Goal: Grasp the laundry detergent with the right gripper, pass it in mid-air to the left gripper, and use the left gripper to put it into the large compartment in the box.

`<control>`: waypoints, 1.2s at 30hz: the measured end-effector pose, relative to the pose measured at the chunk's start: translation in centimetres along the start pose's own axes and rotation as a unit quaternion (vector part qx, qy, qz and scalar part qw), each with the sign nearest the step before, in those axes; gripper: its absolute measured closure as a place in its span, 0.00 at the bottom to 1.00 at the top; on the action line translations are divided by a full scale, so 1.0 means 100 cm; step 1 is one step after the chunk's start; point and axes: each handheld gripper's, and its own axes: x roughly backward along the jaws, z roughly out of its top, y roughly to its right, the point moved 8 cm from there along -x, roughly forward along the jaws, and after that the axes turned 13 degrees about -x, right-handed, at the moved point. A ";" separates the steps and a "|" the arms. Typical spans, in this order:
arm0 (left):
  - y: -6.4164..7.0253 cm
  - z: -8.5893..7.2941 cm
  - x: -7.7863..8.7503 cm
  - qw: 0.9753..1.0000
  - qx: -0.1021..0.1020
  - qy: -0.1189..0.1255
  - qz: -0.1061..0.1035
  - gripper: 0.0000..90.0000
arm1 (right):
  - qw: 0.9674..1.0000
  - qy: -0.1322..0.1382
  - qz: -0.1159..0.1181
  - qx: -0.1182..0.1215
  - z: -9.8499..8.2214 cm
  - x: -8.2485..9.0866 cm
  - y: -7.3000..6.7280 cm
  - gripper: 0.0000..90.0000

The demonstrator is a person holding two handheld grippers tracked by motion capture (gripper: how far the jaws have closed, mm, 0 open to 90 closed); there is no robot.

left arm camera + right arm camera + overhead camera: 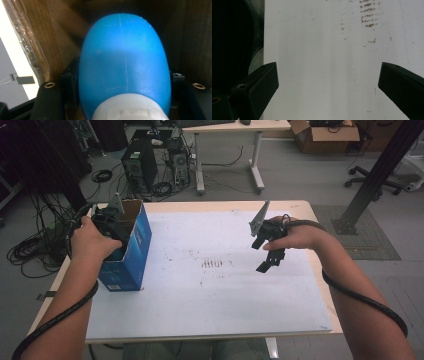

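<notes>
Left gripper view: left gripper (111, 222), at left of the high view, reaches into a box (135, 251), jaws at both sides of a blue bottle (125, 67); grip cannot be told. Right gripper (267, 252) hangs at centre right, jaws wide apart

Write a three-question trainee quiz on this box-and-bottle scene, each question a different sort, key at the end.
1. True or false: the right gripper holds something between its jaws.
2. Which thing sits between the left gripper's jaws? A) a blue bottle with a white cap B) a red mug C) a spoon
3. Fill in: the left gripper reaches into the open top of the blue ____ at the table's left edge.

Key: 1 false, its jaws stand open over the white tabletop. 2 A, the blue bottle. 3 cardboard box.
</notes>
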 end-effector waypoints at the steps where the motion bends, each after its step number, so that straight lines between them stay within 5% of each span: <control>1: 0.000 0.000 0.000 1.000 -0.001 0.000 0.000 0.36 | 1.000 -0.001 0.001 0.000 -0.001 0.000 0.000 0.04; 36: 0.008 -0.005 0.038 1.000 -0.005 0.026 0.002 0.22 | 1.000 0.011 -0.001 0.004 0.001 0.003 -0.001 0.03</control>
